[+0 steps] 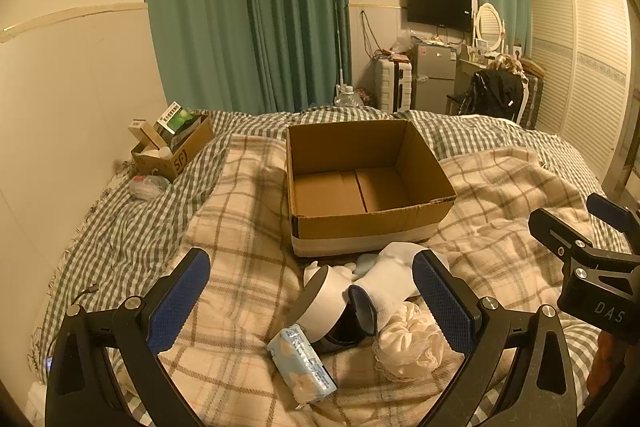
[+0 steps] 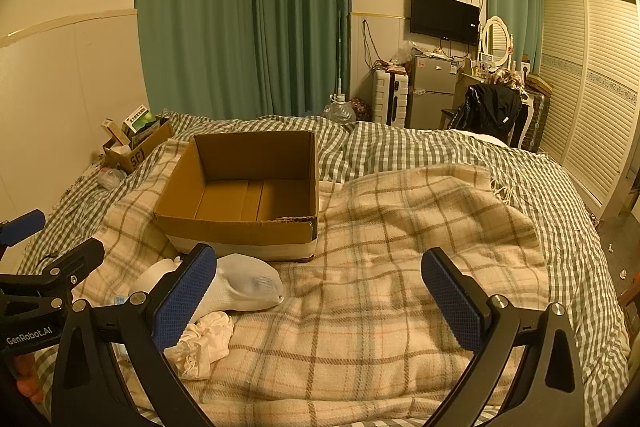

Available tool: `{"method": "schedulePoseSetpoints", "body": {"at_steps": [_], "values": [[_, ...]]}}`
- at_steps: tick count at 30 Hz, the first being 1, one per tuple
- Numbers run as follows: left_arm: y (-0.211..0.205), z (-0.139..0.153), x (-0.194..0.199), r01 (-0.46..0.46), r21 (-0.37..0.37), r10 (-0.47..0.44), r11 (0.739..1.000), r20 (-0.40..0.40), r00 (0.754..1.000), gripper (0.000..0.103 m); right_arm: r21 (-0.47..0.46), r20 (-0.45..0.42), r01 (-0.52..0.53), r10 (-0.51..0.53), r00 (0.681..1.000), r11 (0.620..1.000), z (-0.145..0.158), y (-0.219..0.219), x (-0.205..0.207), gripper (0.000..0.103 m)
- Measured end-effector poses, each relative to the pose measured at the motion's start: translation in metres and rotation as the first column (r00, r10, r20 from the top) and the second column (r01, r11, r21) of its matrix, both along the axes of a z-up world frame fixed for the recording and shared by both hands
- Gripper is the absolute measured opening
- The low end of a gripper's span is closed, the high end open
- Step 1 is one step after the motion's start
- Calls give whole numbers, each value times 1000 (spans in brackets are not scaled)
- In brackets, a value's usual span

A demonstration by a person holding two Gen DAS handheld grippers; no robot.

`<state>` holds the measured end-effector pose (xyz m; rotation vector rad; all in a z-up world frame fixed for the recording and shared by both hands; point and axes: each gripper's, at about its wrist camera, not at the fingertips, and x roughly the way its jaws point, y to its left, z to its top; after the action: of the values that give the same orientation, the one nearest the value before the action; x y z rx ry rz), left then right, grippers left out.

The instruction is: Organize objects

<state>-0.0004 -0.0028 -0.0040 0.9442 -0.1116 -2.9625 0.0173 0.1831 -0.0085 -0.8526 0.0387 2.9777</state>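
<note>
presently both grippers, left (image 1: pixel 310 297) and right (image 2: pixel 318 293), gape empty over the plaid blanket (image 2: pixel 400 227); white sock (image 1: pixel 390 281) lies before the empty brown cardboard box (image 1: pixel 360 163), best pinched mid-body, lifted clear.

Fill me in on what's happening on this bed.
A person holds two grippers over a pile of small items. The left gripper hangs open above a tape roll, tissue pack, white sock and scrunchie. The right gripper is open over bare blanket. The cardboard box holds nothing yet.
</note>
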Motion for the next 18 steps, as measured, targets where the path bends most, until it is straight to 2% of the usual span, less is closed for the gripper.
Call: {"method": "schedulePoseSetpoints", "body": {"at_steps": [18], "values": [[1,-4,2,-4,2,4,1000,-1,1000,103,2,-1,2,-2,1000,1000,0,0,0,103]]}}
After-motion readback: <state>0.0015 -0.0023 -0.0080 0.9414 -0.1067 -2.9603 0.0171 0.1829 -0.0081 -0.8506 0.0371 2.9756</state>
